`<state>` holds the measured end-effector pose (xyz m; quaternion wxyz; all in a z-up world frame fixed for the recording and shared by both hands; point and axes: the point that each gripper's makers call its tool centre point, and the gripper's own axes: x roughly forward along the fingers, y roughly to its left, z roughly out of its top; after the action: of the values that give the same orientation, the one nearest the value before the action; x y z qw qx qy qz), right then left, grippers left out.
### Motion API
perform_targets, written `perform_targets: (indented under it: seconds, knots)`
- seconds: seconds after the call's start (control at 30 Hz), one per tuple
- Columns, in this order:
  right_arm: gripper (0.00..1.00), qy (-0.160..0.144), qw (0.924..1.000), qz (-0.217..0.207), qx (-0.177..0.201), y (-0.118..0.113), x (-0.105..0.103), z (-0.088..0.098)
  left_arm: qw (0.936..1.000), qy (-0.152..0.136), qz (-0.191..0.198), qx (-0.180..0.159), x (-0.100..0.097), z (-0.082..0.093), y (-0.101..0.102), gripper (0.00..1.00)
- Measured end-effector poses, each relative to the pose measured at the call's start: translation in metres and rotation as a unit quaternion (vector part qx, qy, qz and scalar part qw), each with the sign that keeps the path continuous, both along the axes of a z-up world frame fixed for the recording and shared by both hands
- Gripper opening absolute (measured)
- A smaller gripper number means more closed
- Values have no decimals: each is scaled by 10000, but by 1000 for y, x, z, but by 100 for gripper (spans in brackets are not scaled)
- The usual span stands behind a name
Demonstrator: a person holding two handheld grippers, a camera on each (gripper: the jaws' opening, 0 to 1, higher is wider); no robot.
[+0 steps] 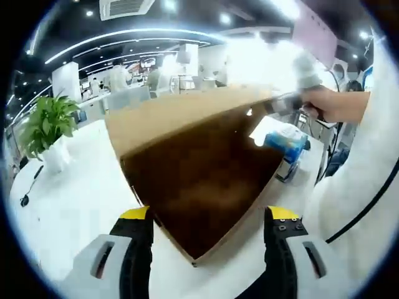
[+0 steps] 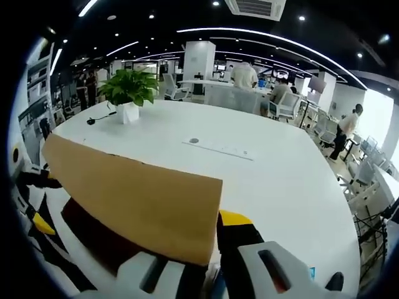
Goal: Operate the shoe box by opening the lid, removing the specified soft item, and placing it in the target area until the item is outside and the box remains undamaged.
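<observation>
Lid-opening step: your right gripper (image 2: 209, 265) pinches the raised brown cardboard lid (image 2: 134, 202) of the shoe box (image 1: 202, 180) on the white table (image 2: 274, 180); your left gripper (image 1: 209, 240), jaws spread near its corner, should next steady the box.

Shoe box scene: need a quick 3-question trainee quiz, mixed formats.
1. True or false: the lid lies shut flat on the box.
2. In the right gripper view, what stands on the table beyond the lid? A) a plant in a white pot B) a laptop C) a water bottle
3. Fill in: the left gripper has its jaws ___, one on either side of the box's near corner.

Key: 1 false, the lid is raised. 2 A. 3 open.
</observation>
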<state>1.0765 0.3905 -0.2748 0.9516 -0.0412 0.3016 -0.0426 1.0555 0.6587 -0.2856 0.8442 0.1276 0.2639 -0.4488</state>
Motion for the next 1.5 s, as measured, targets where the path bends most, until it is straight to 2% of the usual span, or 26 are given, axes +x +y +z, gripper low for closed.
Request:
perform_targets:
  seconds: [0.13, 0.2, 0.23, 0.3, 0.37, 0.43, 0.5, 0.53, 0.57, 0.63, 0.7, 0.77, 0.8, 0.93, 1.0, 1.07, 1.13, 1.17, 1.33, 1.5]
  knots:
    - [1, 40, 9999, 142, -65, 2, -3, -2, 9963, 164, 771, -339, 11, 10, 12, 73]
    - [2, 66, 9998, 200, -58, 3, -4, -3, 9966, 47, 776, -258, 12, 15, 10, 71]
    - [2, 76, 9997, 225, -24, 2, -5, -3, 9968, -168, 781, -99, 17, 19, 14, 69]
    - [3, 106, 9996, 222, 116, 2, -6, -6, 9958, -453, 790, -128, 22, 32, 11, 68]
    - [3, 154, 9995, 267, 113, 3, -7, -7, 9956, -441, 816, -166, 22, 36, 7, 68]
    - [4, 183, 9988, 459, -69, 5, -6, -6, 9957, -459, 794, -106, 24, 35, 5, 67]
    - [4, 161, 9988, 458, -19, 5, -5, -6, 9957, -484, 786, -20, 26, 32, 4, 67]
    - [6, 155, 9986, 505, 4, 6, -5, -6, 9953, -554, 788, 50, 28, 32, 4, 67]
    - [7, 188, 9979, 626, 5, 8, -5, -7, 9942, -743, 758, 164, 32, 33, 5, 67]
    - [7, 171, 9979, 623, -17, 7, -6, -5, 9941, -742, 787, 125, 34, 34, 5, 66]
    - [8, 128, 9971, 751, -96, 8, -6, -4, 9929, -658, 982, -96, 38, 38, 6, 65]
    - [8, 148, 9966, 802, -112, 8, -7, -6, 9935, -487, 993, -270, 38, 38, 5, 54]
    - [9, 154, 9962, 850, -126, 9, -9, -7, 9916, -466, 1160, -333, 40, 39, 7, 51]
    - [9, 169, 9945, 998, -283, 9, -11, -9, 9920, -589, 1067, -326, 35, 41, 7, 54]
    - [10, 218, 9943, 1014, -227, 9, -12, -12, 9919, -621, 1067, -304, 35, 41, 9, 54]
    - [11, 216, 9943, 1019, -230, 10, -12, -11, 9915, -609, 1097, -332, 35, 41, 11, 54]
    - [12, 215, 9940, 1054, -200, 13, -13, -9, 9909, -479, 1160, -492, 33, 43, 10, 55]
    - [13, 201, 9939, 1066, -217, 14, -13, -8, 9900, -422, 1198, -620, 33, 44, 10, 55]
    - [23, 290, 9905, 1281, -419, 24, -20, -9, 9891, -386, 1290, -595, 34, 43, 10, 53]
    - [33, 299, 9884, 1482, -157, 31, -25, -8, 9906, -308, 1222, -532, 29, 40, 11, 52]
